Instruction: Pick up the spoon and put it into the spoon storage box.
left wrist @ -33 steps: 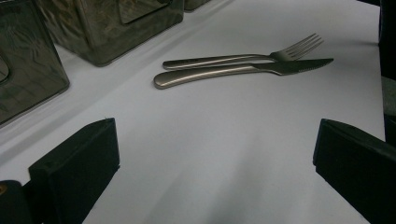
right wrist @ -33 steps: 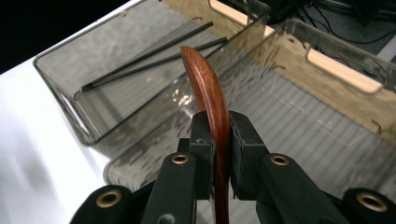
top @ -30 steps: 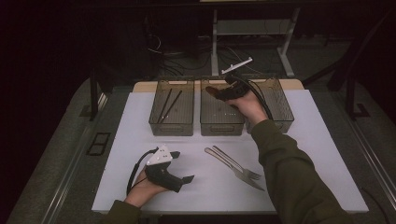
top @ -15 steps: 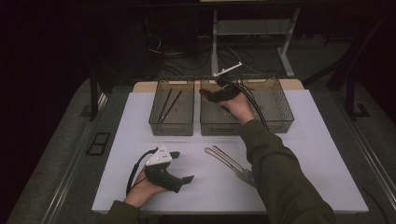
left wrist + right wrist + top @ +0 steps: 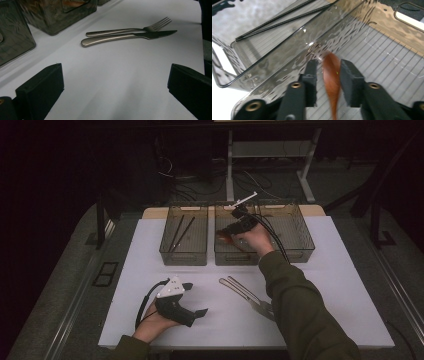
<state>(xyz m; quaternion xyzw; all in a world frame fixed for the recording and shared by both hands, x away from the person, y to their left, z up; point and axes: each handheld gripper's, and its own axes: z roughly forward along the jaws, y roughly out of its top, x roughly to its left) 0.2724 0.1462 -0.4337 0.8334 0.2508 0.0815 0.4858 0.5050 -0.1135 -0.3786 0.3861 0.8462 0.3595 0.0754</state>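
The right hand-held gripper (image 5: 327,72) hangs inside the middle bin (image 5: 226,256), jaws pointing down at its ribbed floor. Its jaws have just been opening, and a reddish-brown wooden spoon (image 5: 332,75) sits between them. In the right gripper view there is a sliver of space on either side of the spoon's bowl, so the pads seem no longer to press on it; the spoon looks blurred, as if slipping free. The step in hand, as I judge it, is dropping the spoon into this bin.

To do it well, the jaws should part wide enough that neither pad drags the spoon sideways, and the gripper should stay low and steady over the bin floor until the spoon lies flat. It is close to the wall shared with the left bin (image 5: 184,257), where two black chopsticks (image 5: 179,234) lie, so lifting straight up rather than sweeping toward that wall would avoid knocking it.

The left hand-held gripper (image 5: 112,92) rests on the white worktop (image 5: 320,270) with its jaws wide apart and nothing between them. Ahead of it a fork (image 5: 130,30) and a knife (image 5: 127,38) lie side by side, likely next for sorting. The right bin (image 5: 295,232) stands beside the middle one.
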